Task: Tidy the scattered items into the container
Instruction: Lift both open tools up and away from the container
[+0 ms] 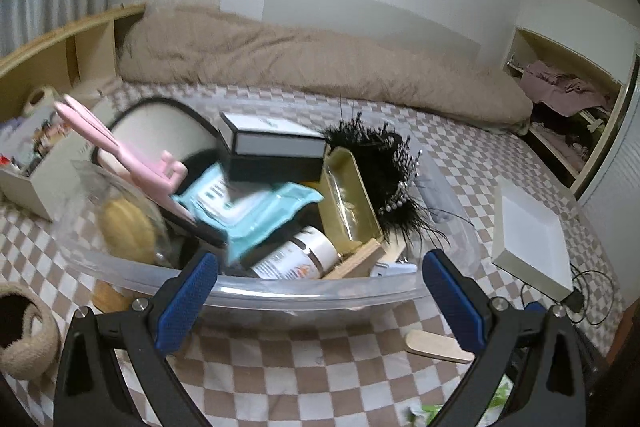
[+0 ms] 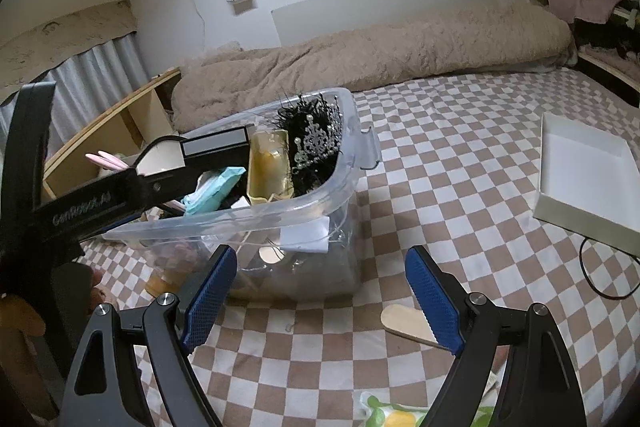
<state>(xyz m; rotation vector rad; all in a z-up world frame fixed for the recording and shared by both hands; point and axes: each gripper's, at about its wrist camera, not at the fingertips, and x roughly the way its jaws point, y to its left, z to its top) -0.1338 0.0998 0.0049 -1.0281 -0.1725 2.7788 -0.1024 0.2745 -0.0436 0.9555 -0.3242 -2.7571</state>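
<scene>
A clear plastic container (image 1: pixel 320 291) sits on the checkered bed, also in the right wrist view (image 2: pixel 348 115). It is heaped with items: a black and white box (image 1: pixel 276 147), a teal wipes pack (image 1: pixel 256 207), a pink tool (image 1: pixel 120 155), a gold case (image 1: pixel 348 195), a black feather headpiece (image 1: pixel 384 163) and a jar (image 1: pixel 296 255). A wooden stick (image 2: pixel 404 321) lies on the bed in front of the container, also in the left wrist view (image 1: pixel 436 345). My left gripper (image 1: pixel 320 291) is open and empty at the container's near rim. My right gripper (image 2: pixel 320 291) is open and empty, just left of the stick.
A white box lid (image 2: pixel 588 179) lies on the bed to the right. A tan duvet (image 1: pixel 304 63) runs along the wall. A wooden shelf (image 1: pixel 60 55) and a box of small items (image 1: pixel 36 155) stand at the left. A black cable (image 2: pixel 600 267) lies near the lid.
</scene>
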